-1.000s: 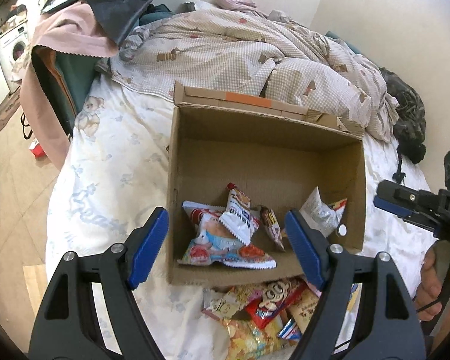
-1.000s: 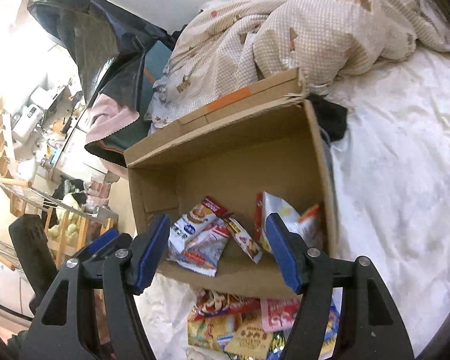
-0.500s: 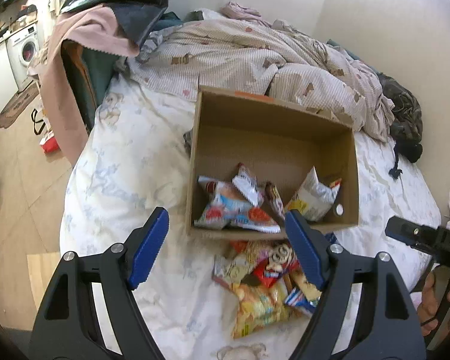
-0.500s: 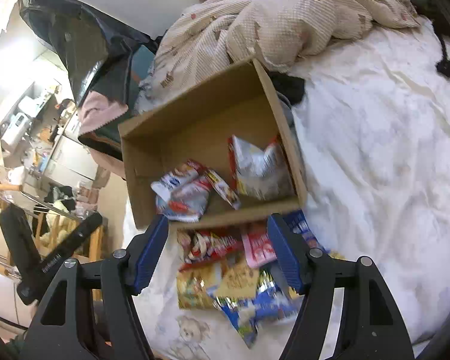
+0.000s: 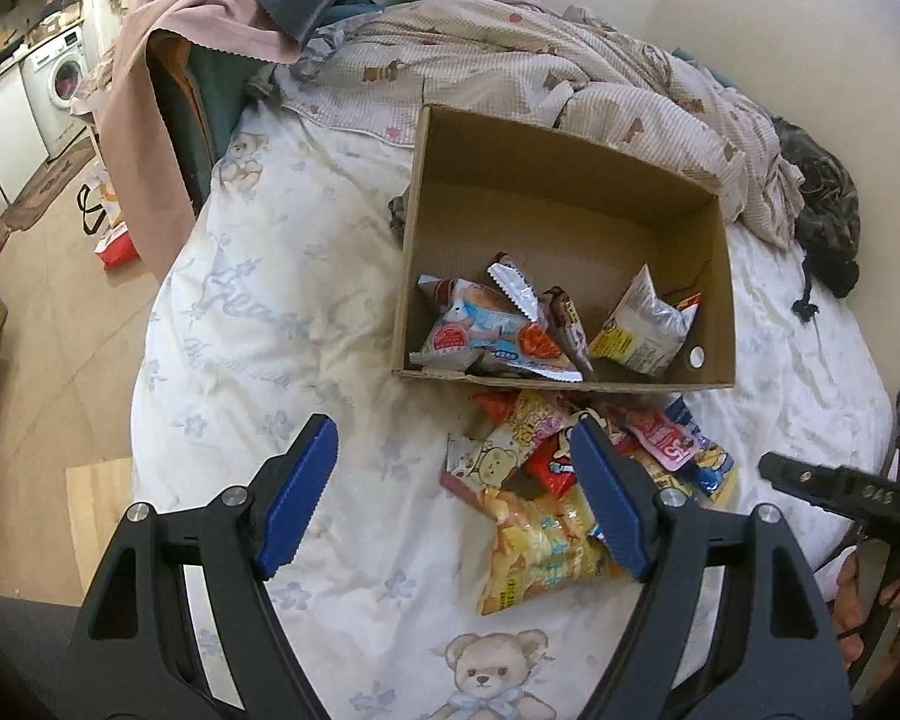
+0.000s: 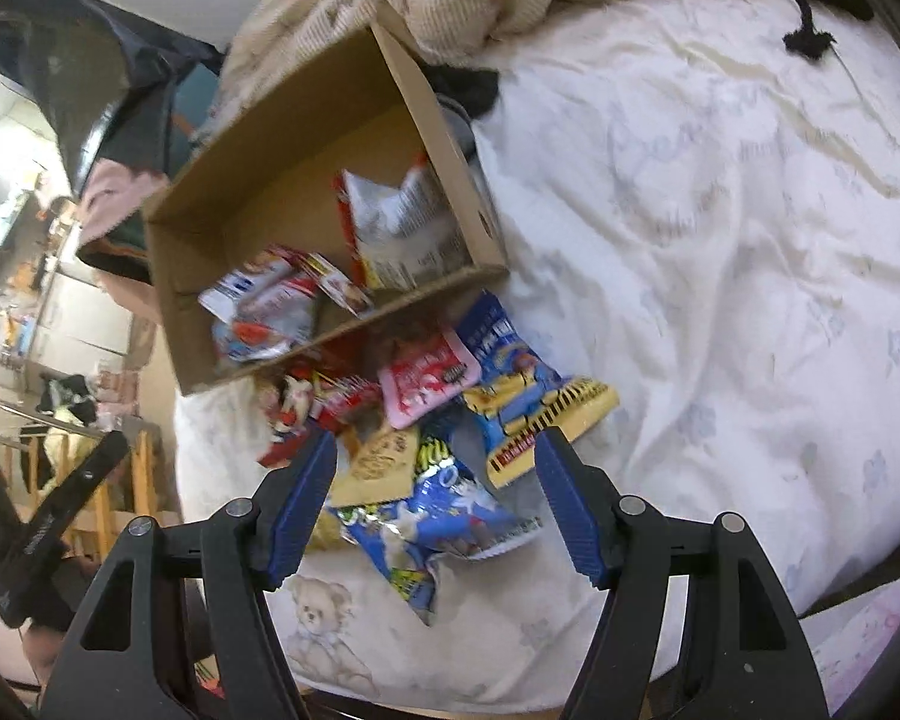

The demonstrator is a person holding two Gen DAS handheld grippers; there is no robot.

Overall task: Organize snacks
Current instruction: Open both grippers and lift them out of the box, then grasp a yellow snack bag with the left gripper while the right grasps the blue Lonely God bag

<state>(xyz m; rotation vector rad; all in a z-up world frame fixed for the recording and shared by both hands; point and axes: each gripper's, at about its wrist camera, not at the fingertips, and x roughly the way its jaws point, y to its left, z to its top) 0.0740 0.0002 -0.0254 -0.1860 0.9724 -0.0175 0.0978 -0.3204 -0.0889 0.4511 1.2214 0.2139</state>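
An open cardboard box sits on the bed with several snack packets lying on its floor. In front of it a heap of loose snack packets lies on the sheet, among them a yellow bag and a blue bag. My left gripper hovers open above the sheet, its right finger over the heap's left part. My right gripper is open with the blue bag showing between its fingers; no pad presses on it.
A crumpled quilt lies behind the box, dark clothing at the far right. The bed's left edge drops to a wooden floor with a washing machine. A hand grips the right tool's handle.
Both grippers have drawn back from over the box towards the near side of the bed. The box looks farther off, and the heap of loose packets has come into full view.
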